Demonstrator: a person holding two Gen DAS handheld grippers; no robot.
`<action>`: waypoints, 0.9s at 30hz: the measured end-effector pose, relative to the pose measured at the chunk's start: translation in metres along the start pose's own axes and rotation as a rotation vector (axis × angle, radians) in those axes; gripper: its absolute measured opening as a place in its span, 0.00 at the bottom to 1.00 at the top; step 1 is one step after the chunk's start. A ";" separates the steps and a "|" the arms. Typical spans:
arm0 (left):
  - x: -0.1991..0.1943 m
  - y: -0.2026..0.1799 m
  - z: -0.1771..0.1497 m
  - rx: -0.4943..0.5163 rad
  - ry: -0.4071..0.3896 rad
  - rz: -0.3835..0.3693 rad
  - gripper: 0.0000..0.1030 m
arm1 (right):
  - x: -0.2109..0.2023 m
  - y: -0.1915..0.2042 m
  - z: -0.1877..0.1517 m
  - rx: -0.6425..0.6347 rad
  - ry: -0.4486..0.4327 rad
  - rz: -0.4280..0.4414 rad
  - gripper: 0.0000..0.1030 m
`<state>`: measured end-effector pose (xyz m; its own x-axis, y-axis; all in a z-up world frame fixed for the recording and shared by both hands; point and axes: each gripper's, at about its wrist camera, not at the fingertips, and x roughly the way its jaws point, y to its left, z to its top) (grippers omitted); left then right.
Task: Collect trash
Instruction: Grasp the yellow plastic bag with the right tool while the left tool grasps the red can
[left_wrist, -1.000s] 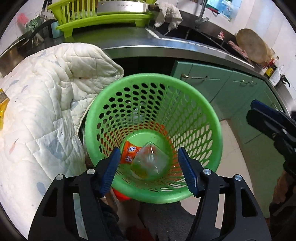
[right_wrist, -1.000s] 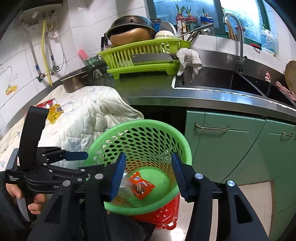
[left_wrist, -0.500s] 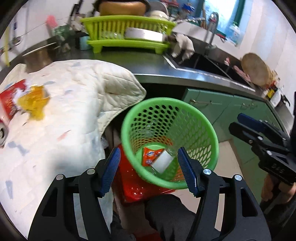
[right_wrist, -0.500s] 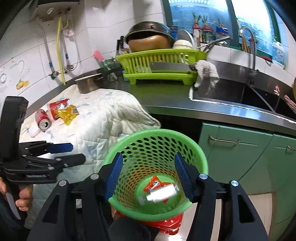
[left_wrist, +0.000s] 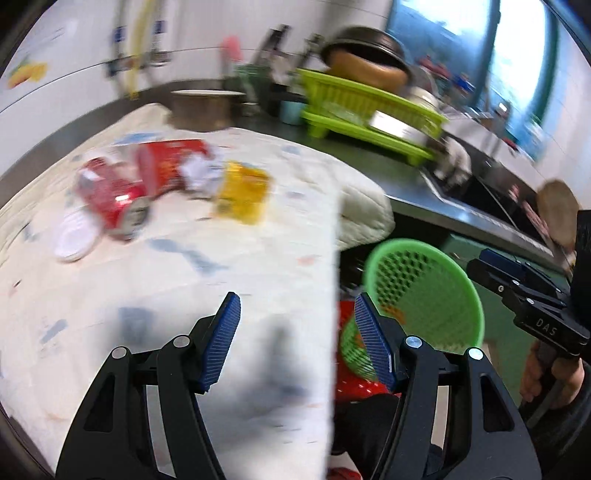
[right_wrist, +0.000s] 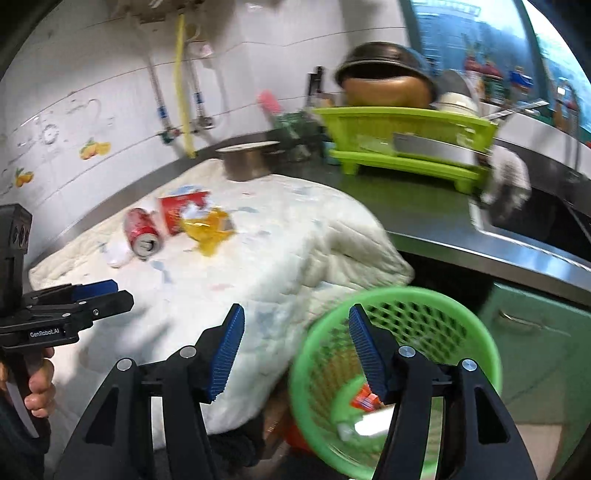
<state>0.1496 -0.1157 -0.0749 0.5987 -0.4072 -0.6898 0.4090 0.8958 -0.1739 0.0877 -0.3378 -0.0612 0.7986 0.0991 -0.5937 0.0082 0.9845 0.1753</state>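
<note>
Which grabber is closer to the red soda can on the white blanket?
Left. The left gripper is over the blanket, with the red can ahead of it. The right gripper is back by the blanket's edge beside the green basket, farther away.

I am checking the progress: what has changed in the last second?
Both tools, left tool and right tool, swung from over the green basket toward the trash on the white quilt: red can, yellow wrapper. Both stay open and empty; the basket keeps its wrappers.
</note>
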 end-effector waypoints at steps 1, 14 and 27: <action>-0.003 0.011 0.001 -0.026 -0.006 0.016 0.62 | 0.005 0.007 0.005 -0.009 0.000 0.016 0.55; -0.018 0.104 0.007 -0.238 -0.039 0.126 0.65 | 0.089 0.081 0.060 -0.073 0.012 0.173 0.70; 0.002 0.151 0.037 -0.395 -0.038 0.175 0.73 | 0.181 0.113 0.082 -0.084 0.084 0.160 0.72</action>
<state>0.2381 0.0116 -0.0767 0.6638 -0.2425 -0.7075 0.0084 0.9483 -0.3171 0.2824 -0.2200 -0.0849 0.7327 0.2634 -0.6275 -0.1678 0.9635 0.2086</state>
